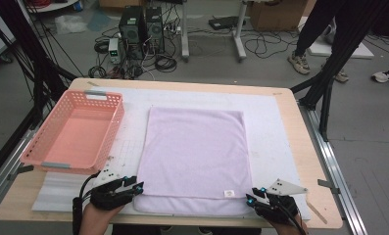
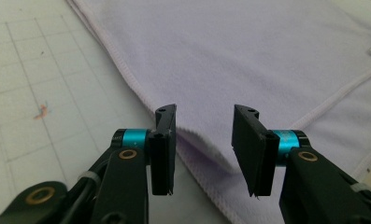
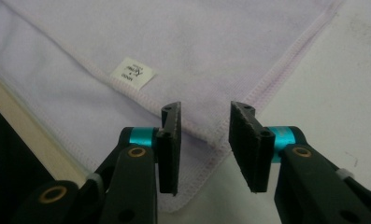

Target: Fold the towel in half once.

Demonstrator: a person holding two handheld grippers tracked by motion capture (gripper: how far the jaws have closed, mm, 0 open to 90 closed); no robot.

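Two handheld grippers sit at the near edge of the table, each at a bottom corner of a lilac towel [image 1: 194, 156] that lies flat in the middle of a white mat [image 1: 270, 122].

At about seven o'clock in the high view, the left gripper [image 1: 139, 186] points toward the towel's near left corner. Its own view shows the two black jaws standing apart, with the folded corner of the towel [image 2: 248, 60] lying in the gap between them; the pads do not press on the cloth, so the grip is released. A faint grid is printed on the mat [image 2: 38, 93] at nine o'clock from the jaws.

Further left on the table, at ten o'clock from the towel, an empty pink plastic basket [image 1: 33, 157] rests partly on the mat.

At about five o'clock in the high view, the right gripper [image 1: 251, 197] points at the towel's near right corner. Its own view shows the jaws apart, straddling the stitched hem [image 3: 267, 88] of the corner; whether a pad just brushes the cloth is hard to tell, but nothing looks clamped. A small white label [image 3: 132, 73] sits on the towel at eleven o'clock from the jaws.

Beyond the table, at twelve o'clock, the floor holds computer towers [image 1: 142, 29] and tangled cables.
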